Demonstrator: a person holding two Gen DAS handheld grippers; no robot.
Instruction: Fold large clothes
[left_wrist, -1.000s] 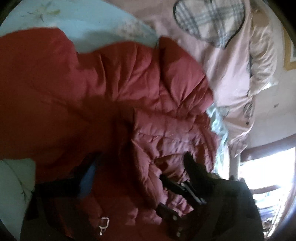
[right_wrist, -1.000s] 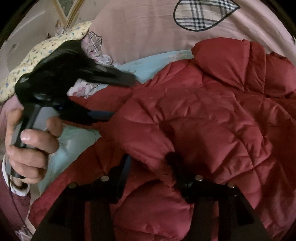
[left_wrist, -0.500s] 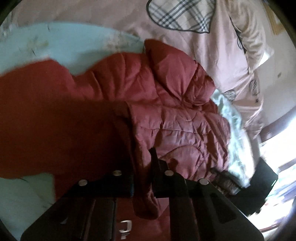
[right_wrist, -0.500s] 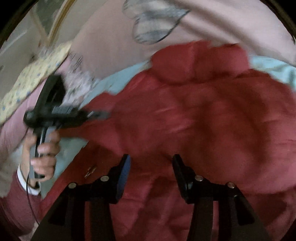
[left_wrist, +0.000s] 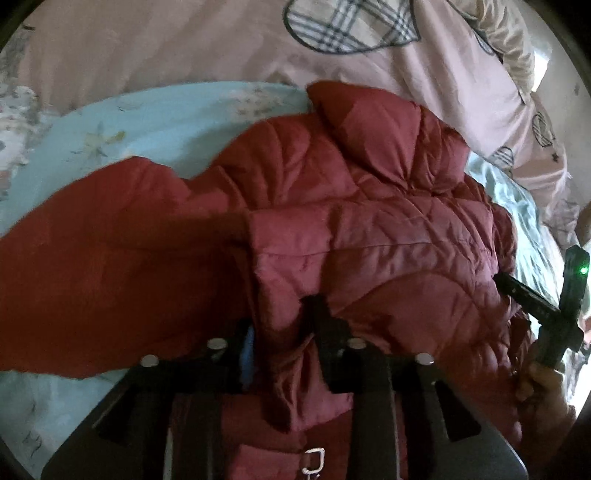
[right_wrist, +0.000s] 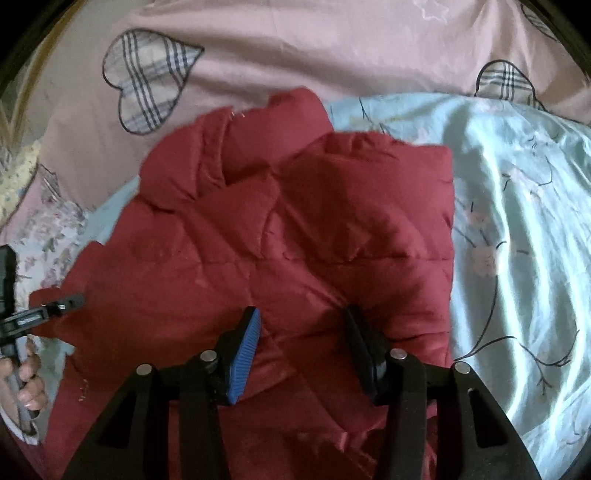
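While the red quilted jacket (left_wrist: 369, 229) is lying spread over the pale blue floral sheet (right_wrist: 517, 221), a thick fold of it is sitting between the fingers of the left gripper (left_wrist: 284, 332). Those jaws are standing narrow around the fold and have just been opening a little after closing hard; the fabric is bunching between the pads, and the pads are pressing into it.

In the right wrist view the jacket is filling the middle, its collar end pointing toward twelve o'clock and its straight edge running down at about three o'clock. The right gripper (right_wrist: 303, 343) is hovering over the jacket at six o'clock with its jaws about half apart, the blue ribbed pad (right_wrist: 245, 354) showing bare; whether the tips are touching the cloth, I cannot tell.

A pink duvet (right_wrist: 332, 48) with plaid hearts is lying beyond the jacket from ten to two o'clock. At nine o'clock in the right view the left gripper is showing with a hand (right_wrist: 27, 384) wrapping its handle; at four o'clock in the left view the other hand (left_wrist: 543, 384) is holding the right one.
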